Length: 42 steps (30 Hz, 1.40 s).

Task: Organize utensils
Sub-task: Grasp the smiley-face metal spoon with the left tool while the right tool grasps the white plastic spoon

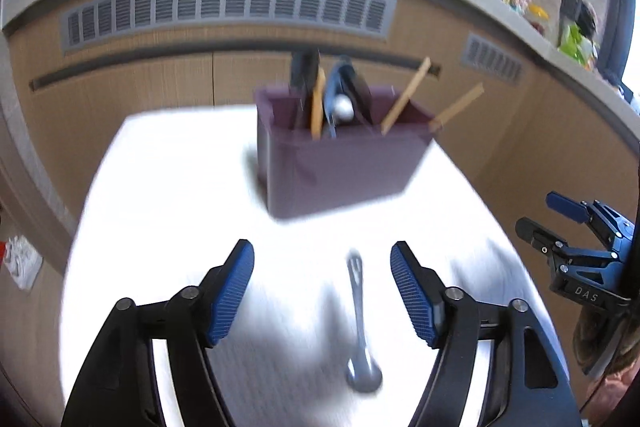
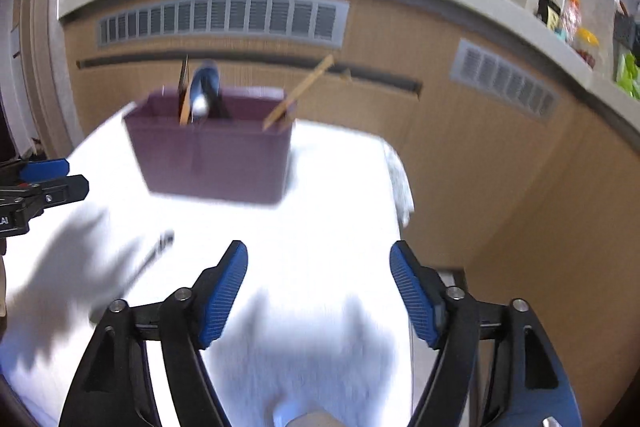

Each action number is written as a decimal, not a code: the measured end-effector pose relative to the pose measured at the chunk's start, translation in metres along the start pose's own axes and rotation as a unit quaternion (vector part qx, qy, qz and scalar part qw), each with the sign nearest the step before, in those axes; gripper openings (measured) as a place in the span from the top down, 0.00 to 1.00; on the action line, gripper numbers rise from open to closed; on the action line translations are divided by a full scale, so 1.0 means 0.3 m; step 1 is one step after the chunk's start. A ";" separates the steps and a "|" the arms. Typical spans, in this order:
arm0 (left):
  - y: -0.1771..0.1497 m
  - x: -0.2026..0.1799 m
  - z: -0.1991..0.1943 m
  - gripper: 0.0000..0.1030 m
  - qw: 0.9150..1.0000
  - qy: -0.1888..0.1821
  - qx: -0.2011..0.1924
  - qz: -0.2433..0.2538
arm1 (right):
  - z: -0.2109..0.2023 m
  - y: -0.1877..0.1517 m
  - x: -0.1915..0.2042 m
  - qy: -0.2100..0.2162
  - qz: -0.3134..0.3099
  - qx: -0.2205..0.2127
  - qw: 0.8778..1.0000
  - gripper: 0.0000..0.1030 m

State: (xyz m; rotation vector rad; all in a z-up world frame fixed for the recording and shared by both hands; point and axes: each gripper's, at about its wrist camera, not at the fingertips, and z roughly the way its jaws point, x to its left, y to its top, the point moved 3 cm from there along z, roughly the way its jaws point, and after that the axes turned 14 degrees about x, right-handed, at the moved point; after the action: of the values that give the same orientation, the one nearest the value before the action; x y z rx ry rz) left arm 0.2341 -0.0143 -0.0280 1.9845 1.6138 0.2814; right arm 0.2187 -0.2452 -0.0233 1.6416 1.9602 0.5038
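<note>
Both pictures are pretty blurry, but here's what's going on: the left tool (image 1: 322, 291) is hanging over the white desk (image 1: 168, 187) with its blue pads (image 1: 232, 295) spread wide and nothing between them getting pinched. A metal slotted spatula (image 1: 360, 323) is lying flat on the desk, sitting in the gap between those pads but nearer the right one, not touching either as far as I can tell. The right tool (image 2: 319, 291) is also standing wide open, gripping nothing, with only bare desk under it. Further back on the desk a purple bin (image 1: 340, 167) is sitting upright, and it's holding a bunch of utensils: a wooden-handled one (image 1: 318, 107), something blue (image 1: 336, 83) with a shiny round bit, and two wooden sticks (image 1: 406, 95) leaning out toward the right corner. From the right wrist view the spatula is showing as a dark streak off to the left, well apart from the right tool.
</note>
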 end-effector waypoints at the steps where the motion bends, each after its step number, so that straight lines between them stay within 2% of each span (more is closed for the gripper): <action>1: -0.026 -0.009 0.006 0.30 1.000 -0.002 0.007 0.002 | 0.001 -0.034 -0.004 -0.001 0.001 0.007 1.000 0.28; 6: -0.170 -0.048 0.028 0.28 0.999 0.005 0.039 -0.011 | 0.030 -0.184 -0.006 -0.001 0.019 0.052 0.998 0.19; 12: -0.234 -0.069 0.037 0.28 0.998 0.021 0.058 -0.015 | 0.062 -0.288 0.005 0.020 0.050 0.090 0.995 0.19; 19: -0.245 -0.055 0.006 0.25 0.998 0.041 0.044 -0.021 | 0.089 -0.349 -0.013 0.031 0.069 0.118 0.990 0.15; 24: -0.258 -0.053 -0.004 0.25 0.999 0.026 0.021 -0.013 | 0.077 -0.376 -0.046 0.041 0.083 0.123 0.988 0.15; 28: -0.277 -0.085 0.028 0.36 0.999 0.025 0.031 0.015 | 0.061 -0.402 -0.045 0.056 0.088 0.120 0.987 0.14; 31: -0.274 -0.104 0.072 0.39 0.998 0.027 0.048 0.026 | 0.066 -0.417 -0.037 0.059 0.087 0.123 0.987 0.14; 33: -0.257 -0.113 0.108 0.46 0.997 0.038 0.060 0.028 | 0.070 -0.419 -0.038 0.058 0.091 0.121 0.987 0.12; 35: -0.244 -0.114 0.144 0.56 0.996 0.045 0.074 0.024 | 0.072 -0.421 -0.039 0.058 0.094 0.120 0.987 0.10; 36: -0.240 -0.115 0.163 0.57 0.995 0.050 0.081 0.023 | 0.072 -0.424 -0.038 0.057 0.094 0.119 0.987 0.10; 39: -0.236 -0.134 0.171 0.59 0.994 0.067 0.075 0.038 | 0.075 -0.430 -0.035 0.057 0.094 0.119 0.987 0.04; 41: -0.239 -0.144 0.169 0.72 0.994 0.068 0.072 0.046 | 0.079 -0.434 -0.032 0.061 0.094 0.119 0.987 0.01; 42: -0.238 -0.144 0.162 0.72 0.994 0.068 0.069 0.047 | 0.080 -0.435 -0.031 0.060 0.094 0.118 0.987 0.01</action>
State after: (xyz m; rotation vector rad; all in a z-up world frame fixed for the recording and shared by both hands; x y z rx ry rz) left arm 0.1877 -0.0609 -0.0988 2.1908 1.6667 0.3572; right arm 0.1323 -0.2808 -0.1181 2.0008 2.0250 0.4654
